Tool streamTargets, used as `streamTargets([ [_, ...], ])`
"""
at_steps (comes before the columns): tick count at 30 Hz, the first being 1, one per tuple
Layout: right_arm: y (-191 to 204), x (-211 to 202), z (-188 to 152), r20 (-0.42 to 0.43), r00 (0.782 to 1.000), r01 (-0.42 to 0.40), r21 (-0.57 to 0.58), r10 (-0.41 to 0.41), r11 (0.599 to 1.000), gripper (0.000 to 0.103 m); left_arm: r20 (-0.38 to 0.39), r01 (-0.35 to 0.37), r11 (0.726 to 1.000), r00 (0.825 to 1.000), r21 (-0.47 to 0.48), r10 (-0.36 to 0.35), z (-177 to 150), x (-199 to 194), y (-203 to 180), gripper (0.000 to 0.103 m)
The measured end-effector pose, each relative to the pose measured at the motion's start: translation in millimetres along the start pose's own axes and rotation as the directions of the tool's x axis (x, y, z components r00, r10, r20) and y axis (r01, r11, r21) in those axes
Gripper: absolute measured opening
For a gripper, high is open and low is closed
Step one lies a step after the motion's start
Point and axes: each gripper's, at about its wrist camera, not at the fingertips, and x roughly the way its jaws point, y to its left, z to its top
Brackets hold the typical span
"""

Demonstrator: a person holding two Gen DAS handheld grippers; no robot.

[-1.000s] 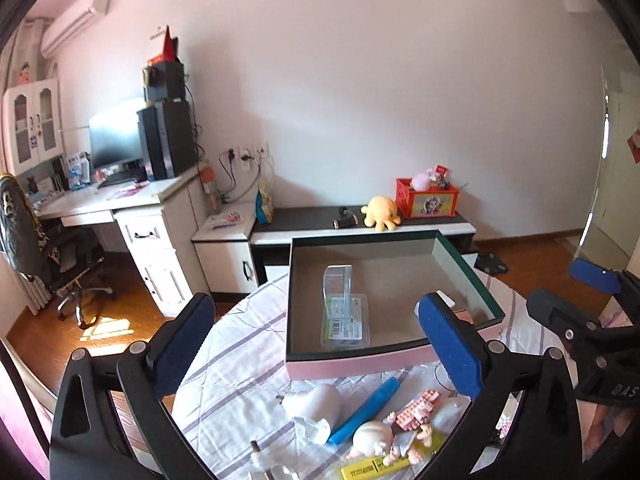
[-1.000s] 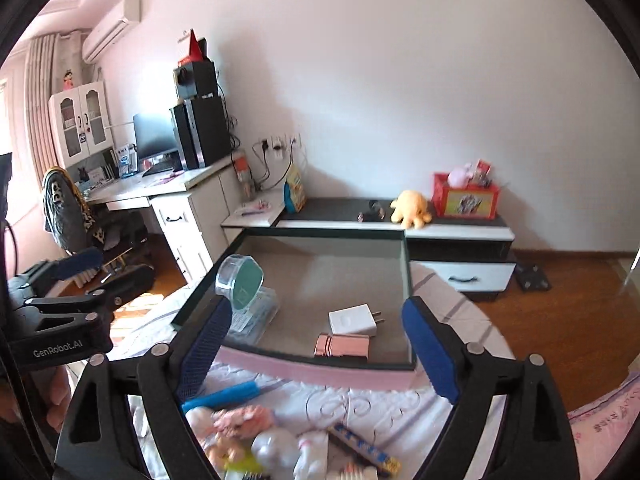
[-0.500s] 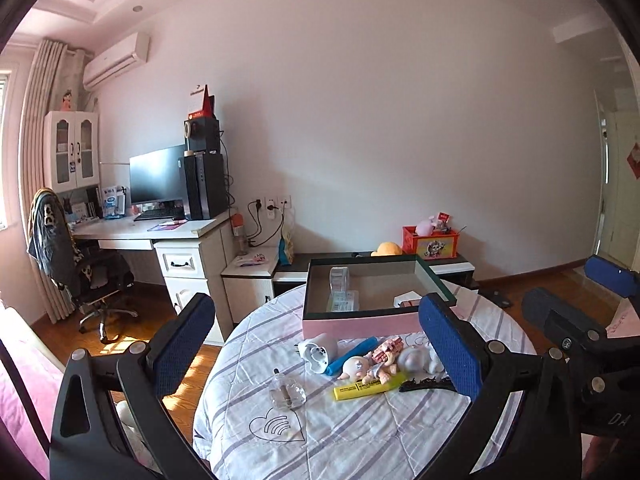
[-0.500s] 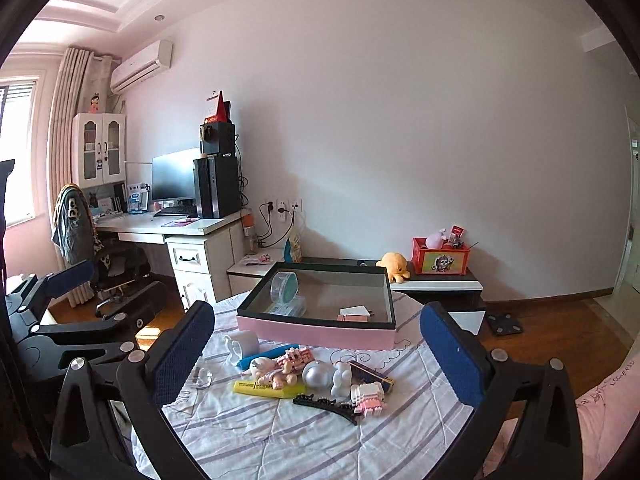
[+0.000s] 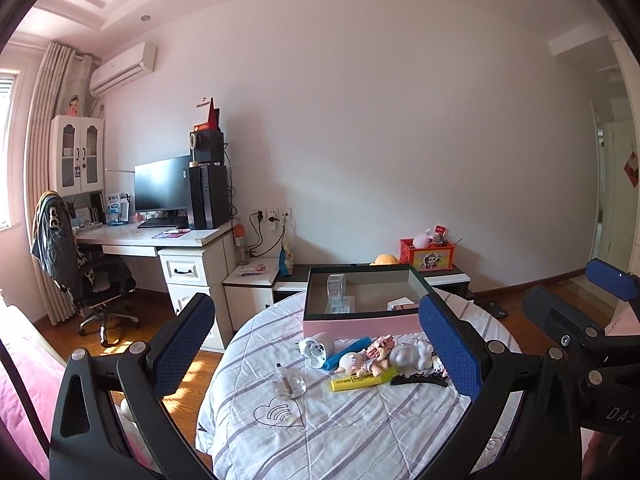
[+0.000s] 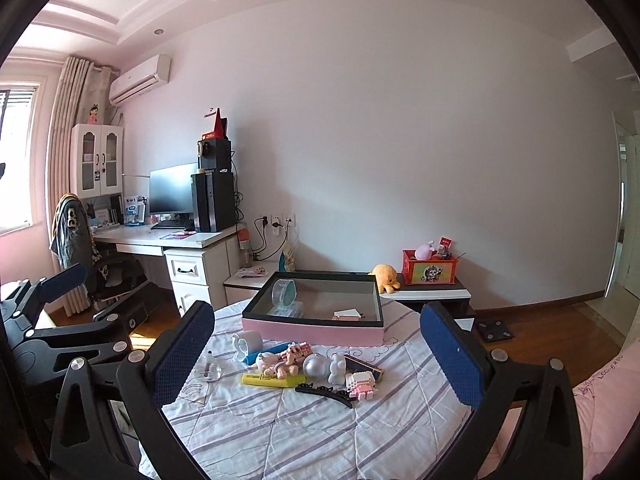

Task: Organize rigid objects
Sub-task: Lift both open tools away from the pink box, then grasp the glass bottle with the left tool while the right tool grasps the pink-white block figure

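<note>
Rigid objects (image 6: 304,368) lie clustered at lower centre of the right wrist frame, just in front of the pink tray (image 6: 312,330), so I hold the left gripper (image 5: 316,344) and right gripper (image 6: 316,350) wide and empty, well apart from them.

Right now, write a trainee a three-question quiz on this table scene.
1. True or false: the yellow highlighter lies inside the pink box.
2. Which item is already in the box? A) black hair clip B) white charger C) silver ball
3. Fill in: both the left gripper and the right gripper are ____, holding nothing.

Key: 1 false, it lies on the striped tablecloth in front of the box; 2 B; 3 open.
</note>
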Motion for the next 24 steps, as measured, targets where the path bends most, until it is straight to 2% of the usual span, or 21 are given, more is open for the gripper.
streamTargets([
  [7, -1, 12, -8, -0.029, 1.000, 0.000, 0.005, 0.001, 1.000, 0.103, -0.045, 0.005, 1.000, 0.999, 0.001, -0.005, -10, 18, 1, 0.103],
  [11, -2, 26, -18, -0.063, 0.998, -0.011, 0.013, 0.011, 1.000, 0.103, -0.111, 0.049, 0.999, 0.993, -0.005, -0.049, -25, 39, 5, 0.103],
  [14, -4, 43, -29, -0.105, 0.995, -0.005, 0.017, 0.006, 1.000, 0.103, -0.185, 0.066, 0.997, 0.980, -0.041, -0.073, -39, 61, 13, 0.103],
  [17, -9, 64, -44, -0.162, 0.987, 0.003, 0.024, 0.001, 1.000, 0.103, -0.244, 0.047, 0.998, 0.968, -0.046, -0.056, -57, 82, 25, 0.103],
  [24, -30, 112, -85, -0.294, 0.956, 0.029, 0.059, -0.010, 0.998, 0.103, -0.408, -0.019, 0.998, 0.913, -0.061, -0.007, -103, 139, 46, 0.103],
])
